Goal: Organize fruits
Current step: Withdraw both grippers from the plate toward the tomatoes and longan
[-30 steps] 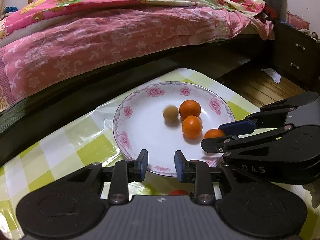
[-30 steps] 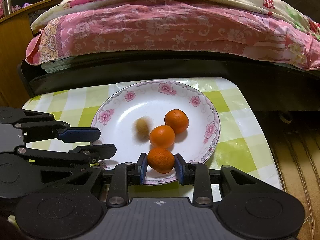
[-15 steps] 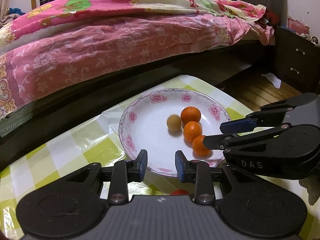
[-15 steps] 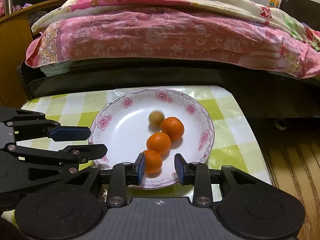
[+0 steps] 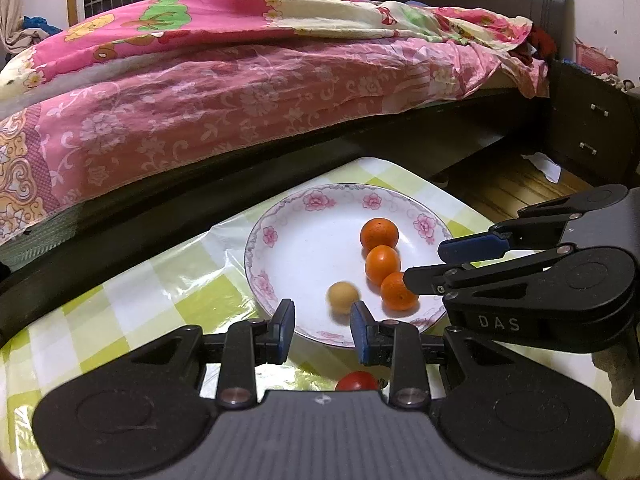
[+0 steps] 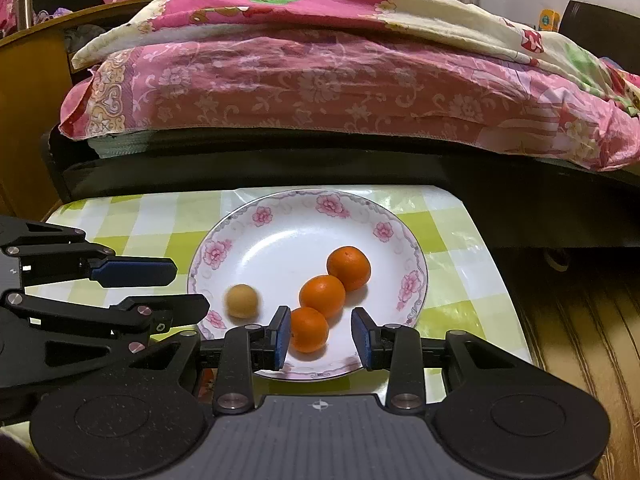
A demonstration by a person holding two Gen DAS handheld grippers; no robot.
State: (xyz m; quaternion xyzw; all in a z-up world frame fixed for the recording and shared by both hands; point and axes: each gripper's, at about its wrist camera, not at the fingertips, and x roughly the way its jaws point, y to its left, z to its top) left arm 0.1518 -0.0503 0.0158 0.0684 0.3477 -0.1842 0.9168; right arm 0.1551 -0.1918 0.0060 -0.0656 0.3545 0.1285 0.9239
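Note:
A white plate with pink flowers (image 5: 304,240) (image 6: 280,240) sits on the green checked tablecloth. It holds three oranges in a row (image 5: 382,264) (image 6: 322,296) and a small tan round fruit (image 5: 343,297) (image 6: 242,301), which looks blurred. My left gripper (image 5: 322,330) is open and empty at the plate's near rim. My right gripper (image 6: 322,338) is open over the plate's near rim, and the nearest orange (image 6: 308,329) lies on the plate just beyond its jaws, close to the left finger. A red tomato (image 5: 357,381) lies on the cloth under my left gripper.
A bed with a pink floral quilt (image 5: 240,80) (image 6: 320,80) and a dark frame runs right behind the table. A wooden floor (image 6: 580,320) drops off to the right of the table. A dark nightstand (image 5: 588,132) stands at the far right.
The right gripper let go of the orange and drew back from it. The tan fruit rolled from the plate's middle toward the near left rim. Both grippers pulled back and up.

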